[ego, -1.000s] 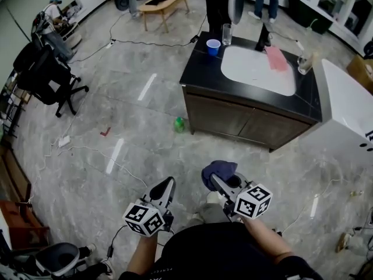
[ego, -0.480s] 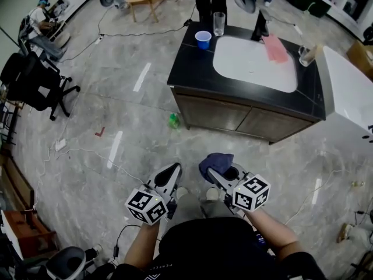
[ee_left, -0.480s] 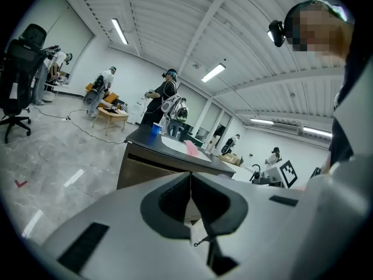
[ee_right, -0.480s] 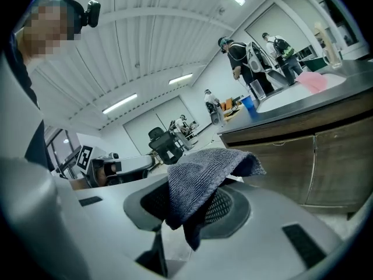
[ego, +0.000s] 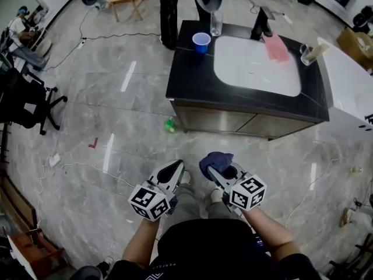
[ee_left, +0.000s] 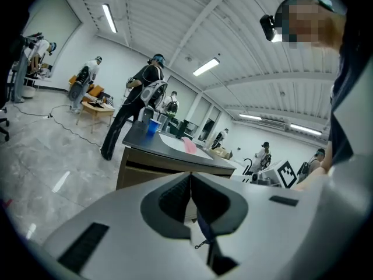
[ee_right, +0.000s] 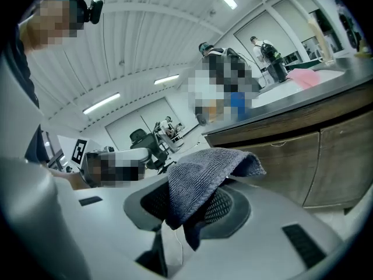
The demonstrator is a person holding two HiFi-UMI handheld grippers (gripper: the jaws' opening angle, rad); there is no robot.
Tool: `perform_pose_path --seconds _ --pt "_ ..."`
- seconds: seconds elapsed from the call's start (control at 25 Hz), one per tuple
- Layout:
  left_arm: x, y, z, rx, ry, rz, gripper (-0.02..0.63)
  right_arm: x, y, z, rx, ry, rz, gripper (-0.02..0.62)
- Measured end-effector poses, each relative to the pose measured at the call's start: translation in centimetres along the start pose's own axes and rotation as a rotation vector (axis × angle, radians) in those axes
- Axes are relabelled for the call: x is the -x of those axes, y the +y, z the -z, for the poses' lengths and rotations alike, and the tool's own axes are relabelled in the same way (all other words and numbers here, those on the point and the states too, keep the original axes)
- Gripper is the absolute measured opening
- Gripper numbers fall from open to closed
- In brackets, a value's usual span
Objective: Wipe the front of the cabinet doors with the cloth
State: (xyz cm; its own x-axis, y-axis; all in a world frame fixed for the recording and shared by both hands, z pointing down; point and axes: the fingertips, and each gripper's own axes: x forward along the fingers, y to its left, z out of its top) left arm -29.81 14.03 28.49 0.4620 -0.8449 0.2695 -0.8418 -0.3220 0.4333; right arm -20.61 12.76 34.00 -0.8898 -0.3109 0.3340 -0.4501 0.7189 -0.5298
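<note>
A dark blue-grey cloth (ego: 215, 161) (ee_right: 204, 177) is bunched in my right gripper (ego: 217, 169), whose jaws are shut on it. My left gripper (ego: 172, 170) (ee_left: 190, 178) is shut with nothing in it. Both are held low in front of the person, well short of the cabinet. The brown cabinet doors (ego: 245, 123) (ee_right: 326, 159) (ee_left: 152, 172) face me under a black counter (ego: 186, 69) with a white sink (ego: 256, 63).
On the counter stand a blue cup (ego: 201, 41), a glass (ego: 217, 23), a pink cloth (ego: 275, 46) and a tap (ego: 258, 22). A person (ego: 172, 10) stands behind the counter. A green object (ego: 169, 125) lies on the floor by the cabinet's left corner. An office chair (ego: 23, 98) is at far left.
The view has drawn closer to the cabinet and shifted right. Both grippers keep their hold and place in front of the person.
</note>
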Motion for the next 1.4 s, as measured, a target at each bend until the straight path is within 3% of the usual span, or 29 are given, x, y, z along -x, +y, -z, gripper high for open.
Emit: perform_pose_path --seconds 0.32,0.72,1.04,1.24,1.4 --pt "-1.9 8.4 -0.3 0.015 0.077 0.056 0.009 -8.1 -1.2 -0.3 -0.011 0.015 0.067 0.126" --pt "-5.2 15.6 0.9 0.026 0.119 0.089 0.009 -16.3 -4.3 -0.2 0.018 0.043 0.11 0.126" --pt "-7.9 18.6 3.0 -0.006 0.133 0.069 0.009 -22.4 -7.8 -0.3 0.058 0.022 0.11 0.126" --pt "-10.0 19.8 3.2 -0.038 0.109 0.014 0.009 -25.2 -10.2 -0.5 0.058 0.003 0.107 0.126" --pt "-11.4 20.3 4.1 0.006 0.103 -0.03 0.009 -25.2 -11.5 -0.4 0.063 -0.007 0.104 0.126"
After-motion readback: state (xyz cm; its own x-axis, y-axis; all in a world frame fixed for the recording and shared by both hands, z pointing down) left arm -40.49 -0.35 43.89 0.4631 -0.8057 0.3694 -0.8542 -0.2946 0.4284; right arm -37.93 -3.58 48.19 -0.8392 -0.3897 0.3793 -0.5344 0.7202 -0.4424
